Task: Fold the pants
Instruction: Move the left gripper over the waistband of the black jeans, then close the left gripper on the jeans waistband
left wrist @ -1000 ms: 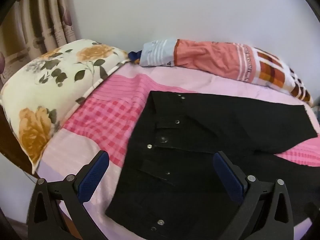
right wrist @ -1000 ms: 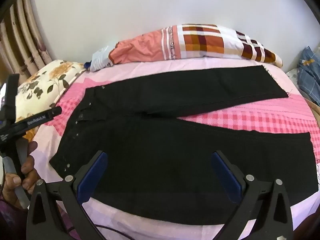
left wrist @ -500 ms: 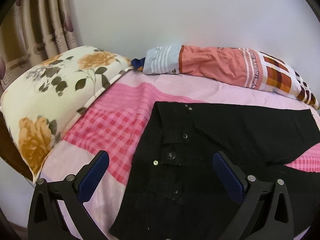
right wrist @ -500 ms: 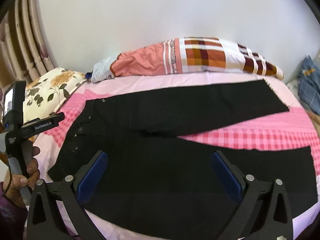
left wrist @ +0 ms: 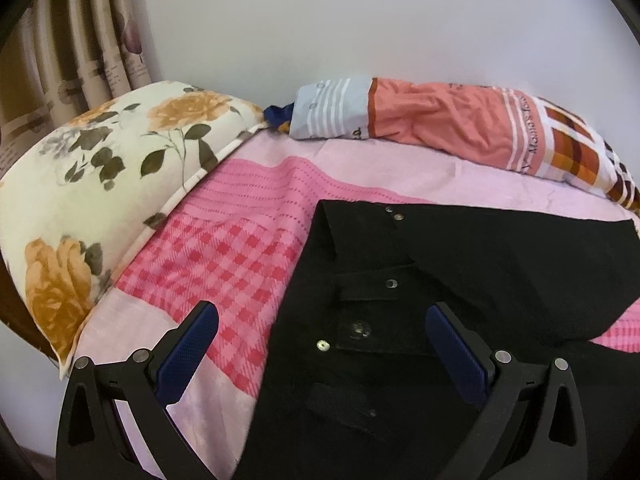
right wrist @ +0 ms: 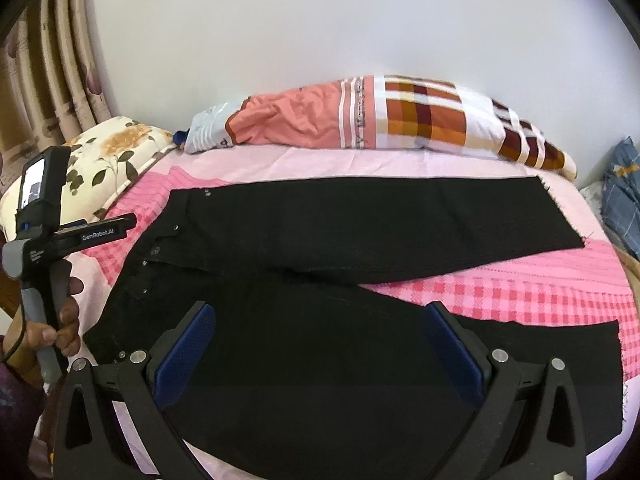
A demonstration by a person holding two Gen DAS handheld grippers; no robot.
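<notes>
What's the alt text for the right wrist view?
Black pants lie flat and unfolded on a pink checked bedsheet, waist to the left, legs spread apart to the right. The open right gripper hovers over the near leg, holding nothing. At the left edge a hand holds the left gripper; pillows line the wall.

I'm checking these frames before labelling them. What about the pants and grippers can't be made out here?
- Black pants: near edge hidden behind the right gripper in the right wrist view.
- Leg hems: cut off at the left wrist view's right edge.
- Left gripper: its fingers lie outside the right wrist view; only handle and hand show.
</notes>
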